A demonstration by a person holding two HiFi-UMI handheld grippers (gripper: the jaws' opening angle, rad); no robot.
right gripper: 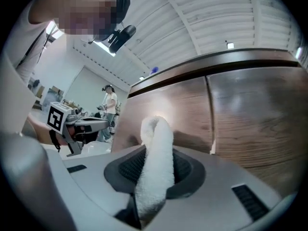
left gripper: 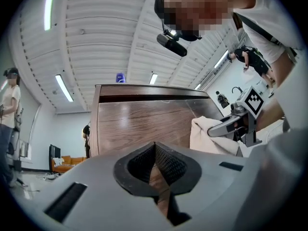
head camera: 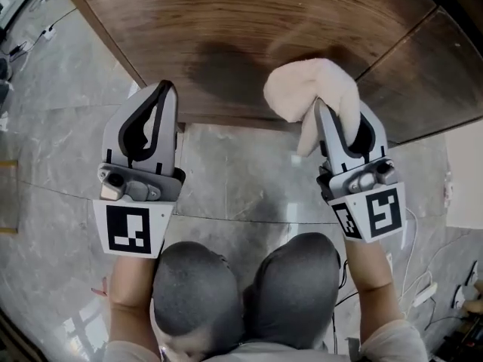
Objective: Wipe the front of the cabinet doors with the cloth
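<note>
A dark wood cabinet [head camera: 249, 36] stands in front of me, its door fronts seen from above. My right gripper [head camera: 326, 108] is shut on a cream cloth [head camera: 309, 89], whose bunched end lies against the lower part of the door. In the right gripper view the cloth [right gripper: 156, 158] stands up between the jaws, just before the left door [right gripper: 168, 114]. A seam separates this door from the right door [right gripper: 260, 114]. My left gripper [head camera: 164, 93] is shut and holds nothing, with its tip near the cabinet's bottom edge. In the left gripper view the left gripper [left gripper: 156, 170] faces the door [left gripper: 139, 124].
The floor [head camera: 60, 104] is grey marble tile. My knees [head camera: 249, 285] are below the grippers. Cables [head camera: 426, 285] lie at the lower right. Other people [left gripper: 9, 105] stand in the room behind, and there is an orange sofa [left gripper: 65, 163] far left.
</note>
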